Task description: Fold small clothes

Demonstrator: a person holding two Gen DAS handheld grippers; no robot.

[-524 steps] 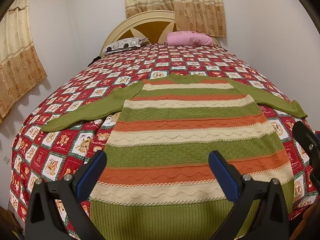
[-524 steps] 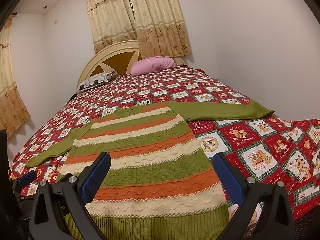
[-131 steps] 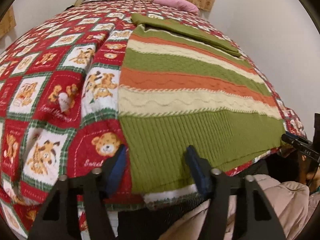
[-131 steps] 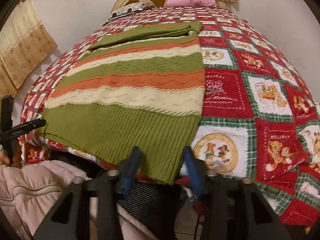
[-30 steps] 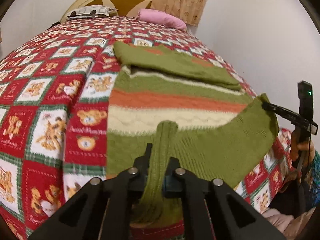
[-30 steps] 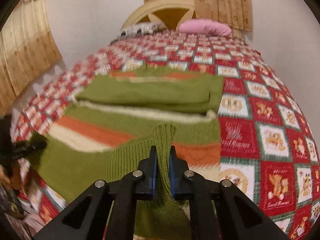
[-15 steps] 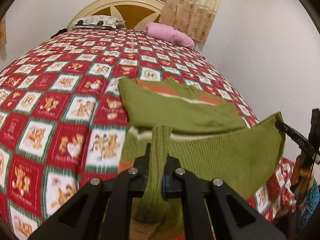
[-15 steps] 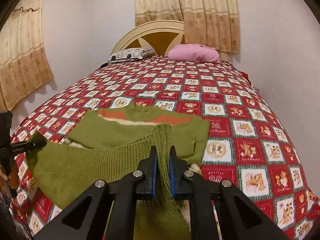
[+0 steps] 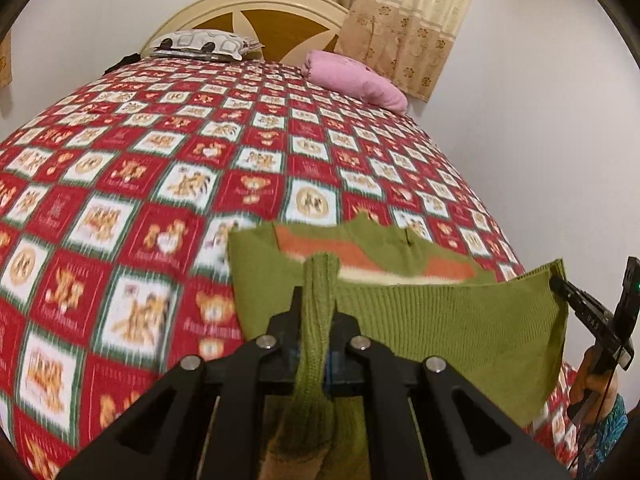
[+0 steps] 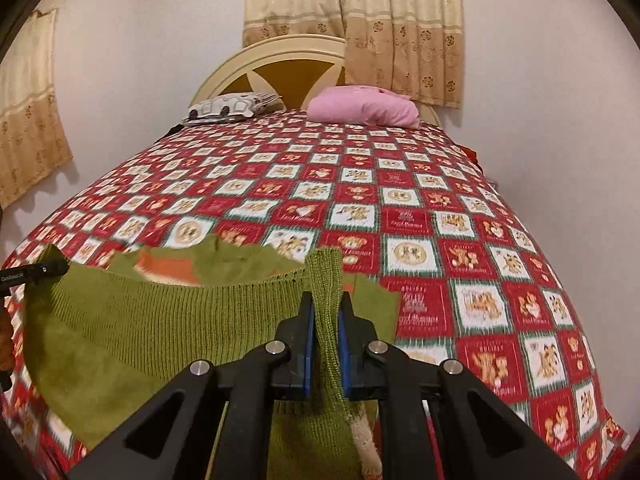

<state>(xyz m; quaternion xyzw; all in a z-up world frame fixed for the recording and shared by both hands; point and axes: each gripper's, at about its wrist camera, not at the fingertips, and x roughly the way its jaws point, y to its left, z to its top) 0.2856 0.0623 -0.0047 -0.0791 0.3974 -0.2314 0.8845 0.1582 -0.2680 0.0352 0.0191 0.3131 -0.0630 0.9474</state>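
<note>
Nearest to me, my left tongs (image 9: pixel 316 320) are clamped on a pinch of the ribbed green hem (image 9: pixel 440 320) of the striped sweater (image 9: pixel 360 256); the knit bunches upward between the pads and hangs slack below them. My right tongs (image 10: pixel 326 322) are clamped the same way on the opposite hem corner. I hold one corner in each so the hem stays stretched as a straight edge between the two grips, which should give a square crease rather than a skewed one.

The hem is raised off the bed (image 9: pixel 120 200) and sags a little in the middle, forming a curtain across both views. Judgement: this is the bottom-to-top fold, mid-carry.

Just beyond the hem, the upper part of the sweater lies flat on the quilt, neckline (image 9: pixel 384 228) toward the headboard (image 9: pixel 256 12), with orange and cream stripes showing. Green knit lies across the chest; I take it for folded-in sleeves but cannot confirm. The neckline is my landing target.

Risk: thick knit, small pinch; a corner could slip if I pull the span too taut.

Far end: patterned pillow (image 10: pixel 232 108) and pink pillow (image 10: pixel 364 110), well apart from the work.
</note>
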